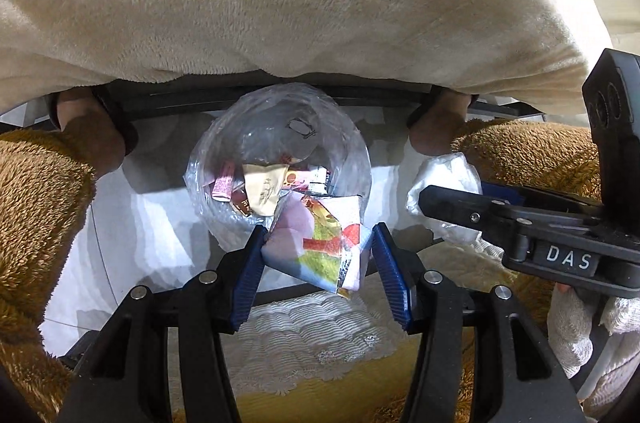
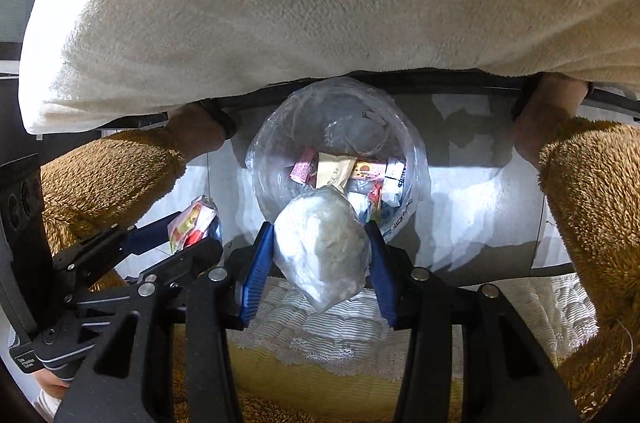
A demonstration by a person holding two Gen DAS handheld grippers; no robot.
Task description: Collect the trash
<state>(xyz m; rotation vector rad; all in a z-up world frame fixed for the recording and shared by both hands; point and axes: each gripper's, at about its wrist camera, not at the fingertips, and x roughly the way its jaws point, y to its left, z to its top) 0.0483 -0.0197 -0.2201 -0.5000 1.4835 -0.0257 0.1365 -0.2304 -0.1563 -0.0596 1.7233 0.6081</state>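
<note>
My left gripper (image 1: 319, 247) is shut on a colourful snack wrapper (image 1: 324, 243), held just above the near rim of a clear plastic trash bag (image 1: 224, 159) on the floor. The bag holds several small wrappers. My right gripper (image 2: 320, 247) is shut on a crumpled clear plastic bag (image 2: 322, 243), also held over the trash bag's (image 2: 416, 159) near rim. In the left wrist view the right gripper (image 1: 436, 201) comes in from the right with its clear bag (image 1: 444, 179). In the right wrist view the left gripper (image 2: 192, 227) sits at lower left with the wrapper (image 2: 192, 223).
A cream fleece blanket (image 1: 300, 3) hangs over the top of both views. Brown plush legs (image 1: 44, 207) flank the bag on both sides. A white lace cloth (image 1: 312, 335) over a yellow surface lies under the grippers. The floor (image 1: 152, 231) is pale tile.
</note>
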